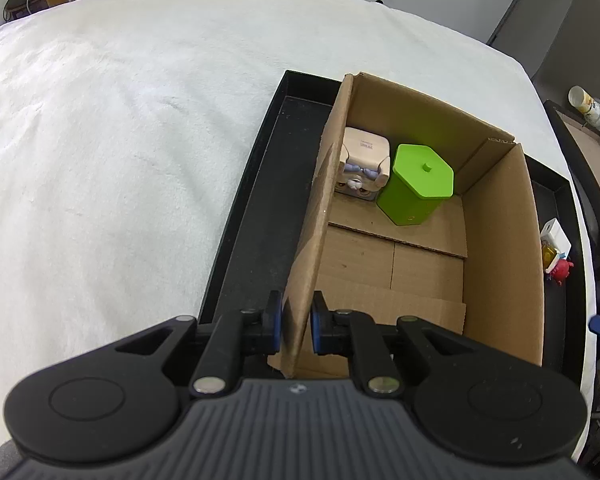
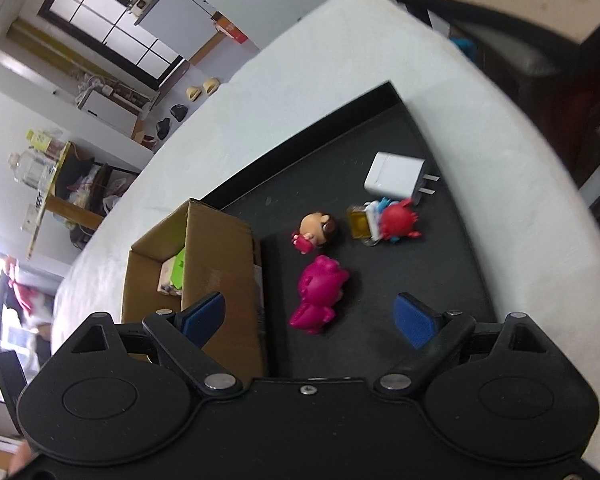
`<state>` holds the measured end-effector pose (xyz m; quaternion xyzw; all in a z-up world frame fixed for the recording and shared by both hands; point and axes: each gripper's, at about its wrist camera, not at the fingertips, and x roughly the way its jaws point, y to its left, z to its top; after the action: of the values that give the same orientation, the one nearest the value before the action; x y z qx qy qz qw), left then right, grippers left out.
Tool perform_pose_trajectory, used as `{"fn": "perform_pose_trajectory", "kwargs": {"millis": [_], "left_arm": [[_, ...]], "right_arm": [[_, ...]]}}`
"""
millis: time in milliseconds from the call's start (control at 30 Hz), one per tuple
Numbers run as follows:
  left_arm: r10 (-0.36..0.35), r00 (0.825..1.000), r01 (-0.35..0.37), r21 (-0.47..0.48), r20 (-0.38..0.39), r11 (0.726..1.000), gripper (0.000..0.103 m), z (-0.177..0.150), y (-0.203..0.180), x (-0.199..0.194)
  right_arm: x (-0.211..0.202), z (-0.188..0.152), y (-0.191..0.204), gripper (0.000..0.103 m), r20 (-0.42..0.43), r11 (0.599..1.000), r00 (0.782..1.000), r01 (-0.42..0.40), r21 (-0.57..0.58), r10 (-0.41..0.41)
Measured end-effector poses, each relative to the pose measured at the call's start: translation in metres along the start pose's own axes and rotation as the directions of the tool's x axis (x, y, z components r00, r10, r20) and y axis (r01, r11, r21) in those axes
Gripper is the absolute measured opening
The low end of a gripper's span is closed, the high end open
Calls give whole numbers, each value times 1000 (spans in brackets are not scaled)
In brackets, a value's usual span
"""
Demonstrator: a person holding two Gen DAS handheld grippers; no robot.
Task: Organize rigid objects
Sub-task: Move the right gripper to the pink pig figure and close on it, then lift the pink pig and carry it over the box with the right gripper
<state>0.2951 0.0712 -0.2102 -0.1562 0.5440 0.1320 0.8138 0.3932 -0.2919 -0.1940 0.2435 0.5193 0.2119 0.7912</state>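
An open cardboard box (image 1: 420, 264) stands in a black tray (image 1: 252, 216). Inside it are a green hexagonal lidded container (image 1: 418, 184) and a beige cube toy (image 1: 364, 164). My left gripper (image 1: 296, 320) is shut on the box's left wall, one pad on each side. In the right wrist view my right gripper (image 2: 308, 308) hangs open over the tray (image 2: 380, 140), beside the box (image 2: 216, 264). A pink figure (image 2: 318, 296) lies between and just ahead of its fingers, untouched. Farther on lie a small brown-haired doll (image 2: 318, 230), a red toy with a yellow block (image 2: 396, 220) and a white charger (image 2: 394, 176).
The tray rests on a table under a white fuzzy cloth (image 1: 120, 140), which stretches wide to the left. The table edge runs close along the tray's right side, with dark furniture and a paper cup (image 1: 586, 106) beyond it.
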Motion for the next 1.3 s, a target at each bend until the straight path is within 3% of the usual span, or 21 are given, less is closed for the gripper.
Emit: {"fn": "perform_pose_trajectory", "kwargs": {"millis": [100,300,433,767,867,900,967,1300], "left_arm": [[-1,1000,1,0,0,1000,13,0,0,1],[0,1000,0,-12,2,1000,13,2,-1,3],[3,1000,-3,-19,6,1000,13,4,-2,4],[-5,1000,5,-23,2,1000,13,6,0,6],[-11,1000,11,-18,4,1000,13,5,0,6],[-12,1000,12,-21,3,1000,13,5,0,6],[-15,1000,15,-29,2,999,13,6,1,7],[-9,1000,9,-8,14,1000,13,4,-1,5]], "right_arm": [[12,0,-2,91,-11,998,999,-39,45,39],[31,-1,-5,87,-45,995,999,-25,93,29],[40,-3,-3,85,-64,997,998,2,81,3],[65,-7,4,70,-111,999,993,34,38,-29],[68,-7,6,59,-120,999,992,45,11,-44],[68,-7,9,45,-119,999,992,47,2,-47],[68,-8,7,32,-124,999,991,41,-7,-42],[45,-7,2,31,-49,997,998,41,-61,-44]]}}
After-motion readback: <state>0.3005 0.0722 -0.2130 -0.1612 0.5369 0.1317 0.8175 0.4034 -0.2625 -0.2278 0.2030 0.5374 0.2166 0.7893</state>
